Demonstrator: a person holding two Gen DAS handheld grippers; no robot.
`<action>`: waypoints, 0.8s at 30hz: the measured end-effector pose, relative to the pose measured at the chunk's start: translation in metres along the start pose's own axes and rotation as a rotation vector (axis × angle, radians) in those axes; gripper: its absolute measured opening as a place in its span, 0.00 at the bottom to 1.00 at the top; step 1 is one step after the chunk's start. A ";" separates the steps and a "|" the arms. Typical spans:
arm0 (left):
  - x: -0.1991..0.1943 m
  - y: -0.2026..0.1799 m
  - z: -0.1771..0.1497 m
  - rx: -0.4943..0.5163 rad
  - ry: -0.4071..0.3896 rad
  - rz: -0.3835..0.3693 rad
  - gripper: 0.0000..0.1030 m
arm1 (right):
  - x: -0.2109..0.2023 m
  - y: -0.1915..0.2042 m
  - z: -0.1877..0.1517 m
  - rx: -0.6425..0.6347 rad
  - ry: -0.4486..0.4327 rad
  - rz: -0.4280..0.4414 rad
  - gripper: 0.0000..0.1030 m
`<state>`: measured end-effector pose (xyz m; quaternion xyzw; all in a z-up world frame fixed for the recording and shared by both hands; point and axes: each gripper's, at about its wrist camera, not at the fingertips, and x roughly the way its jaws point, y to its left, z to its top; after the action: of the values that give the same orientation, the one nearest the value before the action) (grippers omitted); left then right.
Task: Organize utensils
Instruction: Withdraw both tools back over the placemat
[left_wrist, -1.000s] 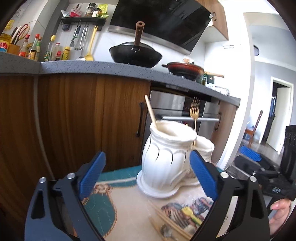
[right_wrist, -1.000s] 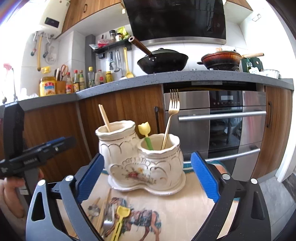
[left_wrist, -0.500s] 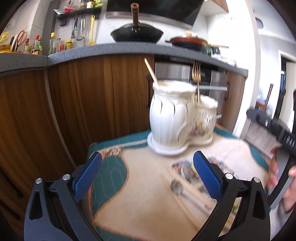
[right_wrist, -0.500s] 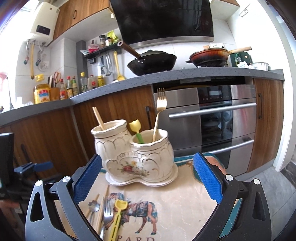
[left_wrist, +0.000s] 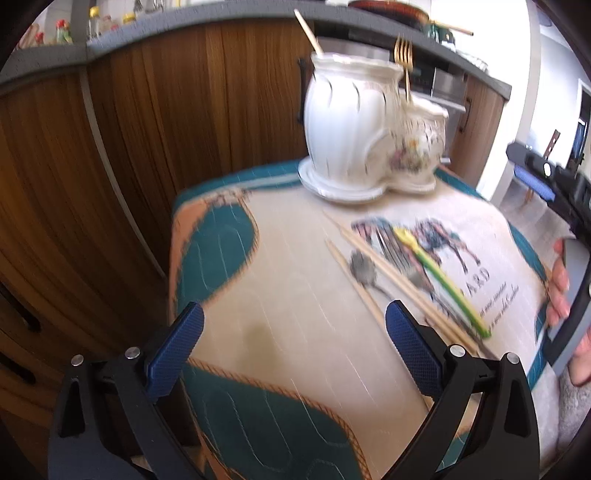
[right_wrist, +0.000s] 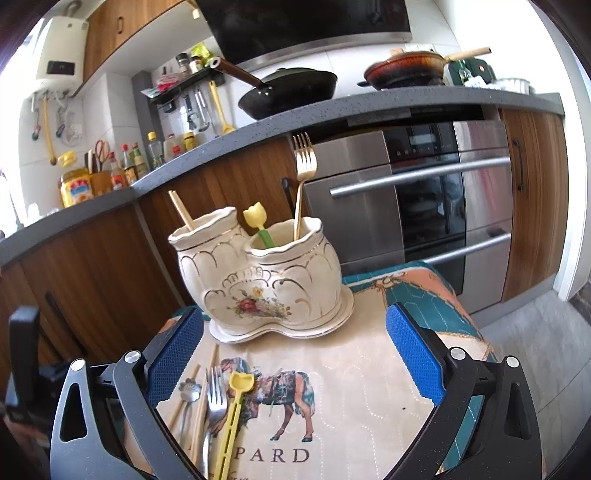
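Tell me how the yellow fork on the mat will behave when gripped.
The yellow fork looks like thin plastic, so probably light and a little bendy. It lies flat on the mat, tight against a metal fork and chopsticks, so closing on it may nudge those. Its slotted handle should give grip.

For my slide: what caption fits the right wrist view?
Open hand-held gripper facing a double utensil holder, loose cutlery on the mat.

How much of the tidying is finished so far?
Partly done: a gold fork, a yellow tulip-topped utensil and a wooden chopstick stand in the white ceramic holder. Both tongs, left and right, are empty. Chopsticks, a silver fork and a yellow utensil remain on the cloth.
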<state>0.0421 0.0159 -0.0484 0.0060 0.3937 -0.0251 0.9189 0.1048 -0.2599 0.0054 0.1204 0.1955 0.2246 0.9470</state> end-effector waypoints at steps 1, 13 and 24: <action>0.002 -0.003 -0.002 -0.001 0.018 -0.015 0.94 | 0.001 0.000 -0.001 0.000 0.004 0.000 0.95; 0.018 -0.044 -0.005 0.079 0.108 -0.040 0.68 | 0.004 0.013 -0.005 -0.080 0.026 -0.010 0.95; 0.029 -0.040 0.004 0.098 0.119 -0.028 0.37 | 0.013 0.004 -0.005 -0.037 0.088 -0.038 0.95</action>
<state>0.0625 -0.0256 -0.0664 0.0469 0.4459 -0.0568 0.8921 0.1120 -0.2498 -0.0020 0.0893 0.2351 0.2153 0.9436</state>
